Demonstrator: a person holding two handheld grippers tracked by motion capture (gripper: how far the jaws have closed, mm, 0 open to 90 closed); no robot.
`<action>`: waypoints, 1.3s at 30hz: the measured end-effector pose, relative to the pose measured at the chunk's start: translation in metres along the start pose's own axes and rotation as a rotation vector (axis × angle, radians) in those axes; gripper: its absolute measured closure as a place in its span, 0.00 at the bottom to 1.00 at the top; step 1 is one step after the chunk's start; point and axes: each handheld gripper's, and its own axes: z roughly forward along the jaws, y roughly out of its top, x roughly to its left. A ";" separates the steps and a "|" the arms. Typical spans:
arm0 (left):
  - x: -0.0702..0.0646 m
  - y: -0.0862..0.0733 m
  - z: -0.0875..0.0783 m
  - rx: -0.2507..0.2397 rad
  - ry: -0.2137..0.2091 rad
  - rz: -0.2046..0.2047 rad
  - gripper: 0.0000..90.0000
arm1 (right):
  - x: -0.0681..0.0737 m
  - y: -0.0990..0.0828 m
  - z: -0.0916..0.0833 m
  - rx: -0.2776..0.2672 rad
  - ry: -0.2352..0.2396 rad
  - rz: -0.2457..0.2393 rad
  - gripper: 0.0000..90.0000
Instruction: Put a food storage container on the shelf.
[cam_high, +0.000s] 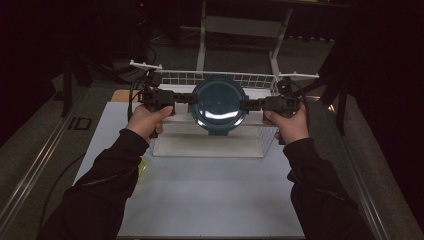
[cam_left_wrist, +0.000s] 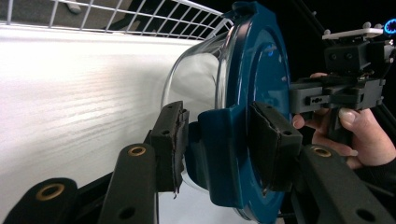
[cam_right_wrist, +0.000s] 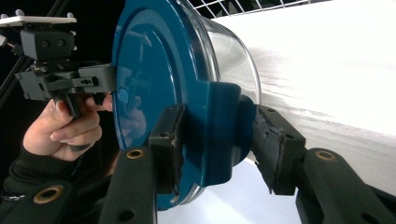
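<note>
Grip: left gripper (cam_high: 192, 98) & right gripper (cam_high: 246, 104) pinched lid tabs of bowl (cam_high: 218, 102).
Tip: kept level, pressure even, over rack (cam_high: 210, 78).

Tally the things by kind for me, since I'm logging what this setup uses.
Glass container with blue lid: 1
White wire basket: 1
White table mat: 1
Handheld claws: 2, the left claw and the right claw, each clamped on a side latch of the lid
Total: 5
</note>
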 end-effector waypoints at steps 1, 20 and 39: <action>0.002 0.001 0.001 0.000 -0.001 -0.006 0.62 | -0.001 0.001 0.001 0.003 0.000 0.008 0.60; 0.016 0.010 0.014 -0.014 0.026 -0.068 0.67 | -0.014 0.014 0.012 0.027 -0.008 0.079 0.57; -0.028 -0.017 -0.021 -0.084 0.057 0.140 0.47 | 0.017 -0.001 -0.028 -0.072 -0.088 -0.100 0.49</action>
